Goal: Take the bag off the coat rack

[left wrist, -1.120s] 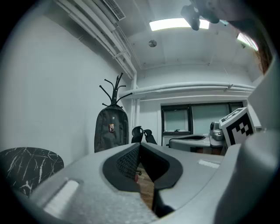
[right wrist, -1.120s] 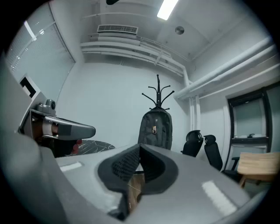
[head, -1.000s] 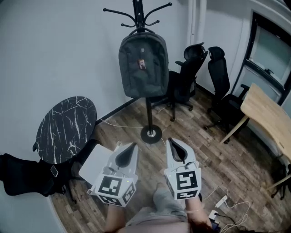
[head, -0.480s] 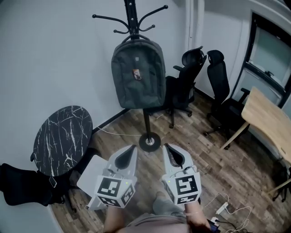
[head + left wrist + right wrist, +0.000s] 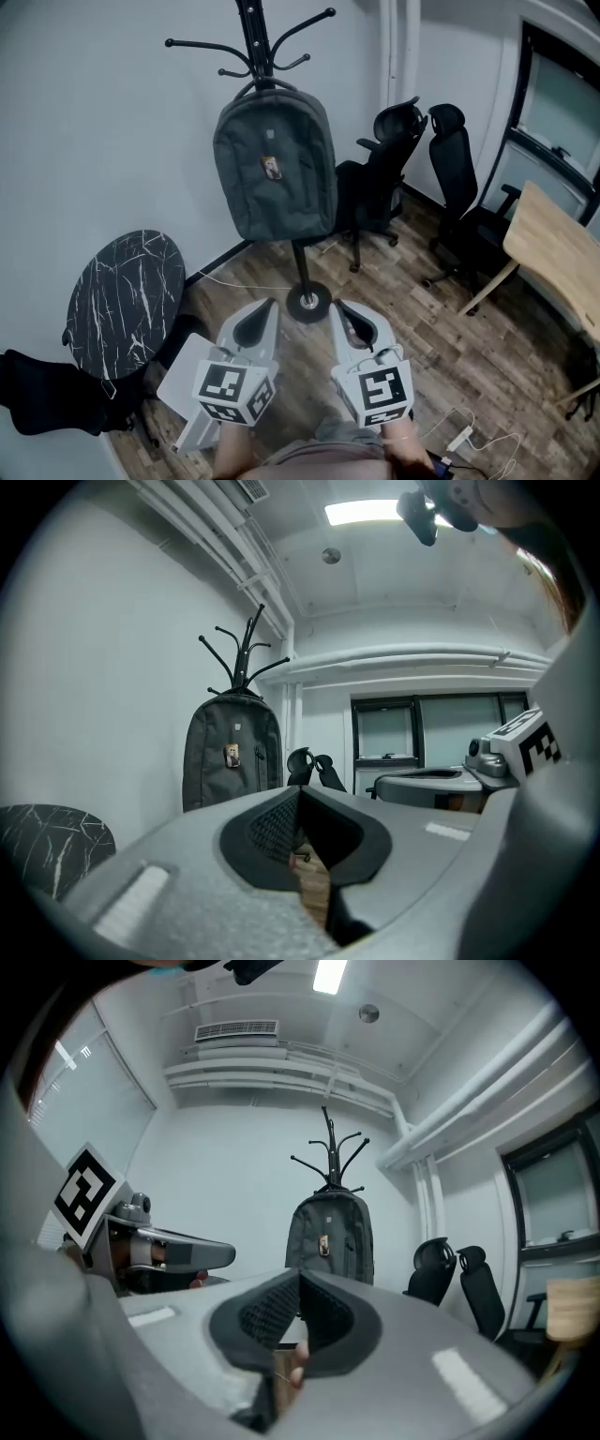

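Barely started. Can see the dark grey fabric backpack (image 5: 274, 178) hanging off the black metal coat rack (image 5: 251, 37), untouched. Got left claw (image 5: 262, 314) and right claw (image 5: 343, 316) both pinched together, empty, well short of it — need to reach, grab, lift off.

dark grey fabric backpack (image 5: 281, 202) upper centre, small orange-tan tag (image 5: 271, 167) on its front. thin black metal coat rack (image 5: 251, 37). round black marble tabletop (image 5: 122, 300) at left, white veining. two black office chairs (image 5: 380, 178) upper right. brown wood-plank floor (image 5: 450, 347), streaky grain. pale wood desk tabletop (image 5: 562, 262) at right edge. plain white wall (image 5: 94, 122). left gripper (image 5: 265, 309) and right gripper (image 5: 339, 311): light grey shells, black textured lining inside the jaws. marker cubes (image 5: 230, 389): black-and-white squares. white cables (image 5: 478, 436) lower right.
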